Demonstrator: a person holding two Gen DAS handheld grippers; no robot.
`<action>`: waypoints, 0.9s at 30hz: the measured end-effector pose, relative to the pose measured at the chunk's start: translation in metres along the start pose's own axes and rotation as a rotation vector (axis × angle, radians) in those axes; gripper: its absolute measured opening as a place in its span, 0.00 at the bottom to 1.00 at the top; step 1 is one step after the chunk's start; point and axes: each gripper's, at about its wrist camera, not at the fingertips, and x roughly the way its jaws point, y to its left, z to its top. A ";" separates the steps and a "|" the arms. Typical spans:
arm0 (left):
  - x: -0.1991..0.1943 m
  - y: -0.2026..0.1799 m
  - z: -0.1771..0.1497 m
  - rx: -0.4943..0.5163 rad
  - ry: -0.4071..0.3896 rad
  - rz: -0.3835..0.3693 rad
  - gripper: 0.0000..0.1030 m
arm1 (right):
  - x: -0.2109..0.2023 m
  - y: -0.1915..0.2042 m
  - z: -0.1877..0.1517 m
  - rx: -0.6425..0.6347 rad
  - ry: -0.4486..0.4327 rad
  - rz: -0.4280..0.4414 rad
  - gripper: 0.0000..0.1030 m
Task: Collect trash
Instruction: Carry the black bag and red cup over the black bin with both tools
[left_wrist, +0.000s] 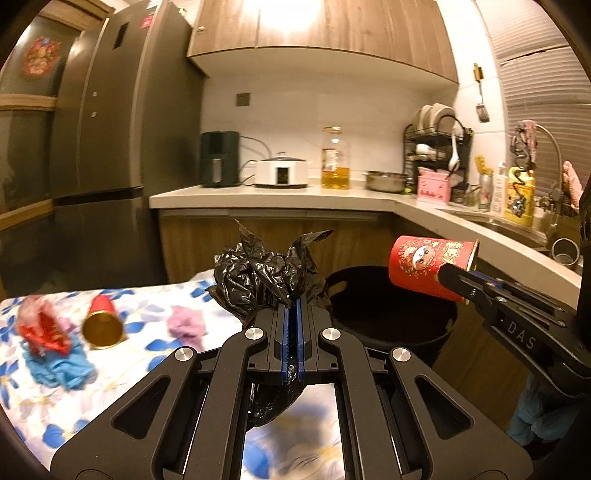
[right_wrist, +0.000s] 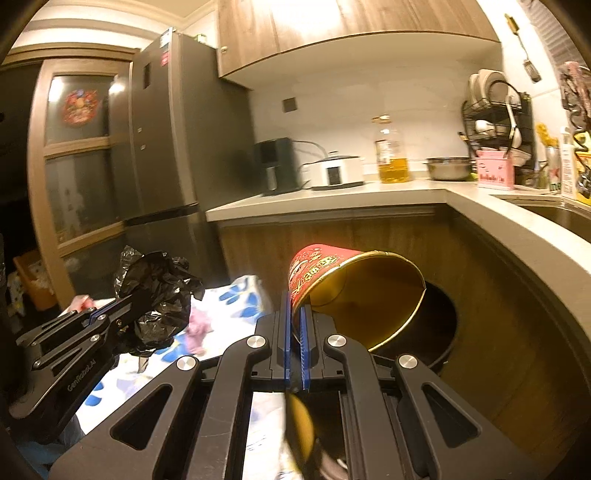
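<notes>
Jaws of left gripper (left_wrist: 292, 314) clamp crumpled black plastic bag (left_wrist: 267, 273) above floral tablecloth (left_wrist: 147, 332); right gripper (right_wrist: 296, 317) pinches rim of tilted red paper cup (right_wrist: 354, 291), gold-lined, over round black bin (right_wrist: 439, 321).

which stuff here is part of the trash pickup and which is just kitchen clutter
Part of the job:
- crumpled black plastic bag, clamped in the left gripper
- red paper cup, held by its rim in the right gripper
- black bin
- second red cup, red wrapper, blue scrap, pink scrap on the floral cloth

Just lying about:
- oil bottle
- white cooker
- steel bowl
- dish rack
</notes>
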 end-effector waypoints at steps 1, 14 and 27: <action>0.004 -0.006 0.002 0.007 -0.005 -0.010 0.02 | 0.000 -0.003 0.001 0.003 -0.003 -0.008 0.05; 0.052 -0.050 0.009 0.046 -0.001 -0.112 0.02 | 0.013 -0.032 0.006 0.036 0.002 -0.071 0.05; 0.086 -0.061 0.008 0.030 0.020 -0.183 0.02 | 0.028 -0.045 0.009 0.053 0.007 -0.067 0.05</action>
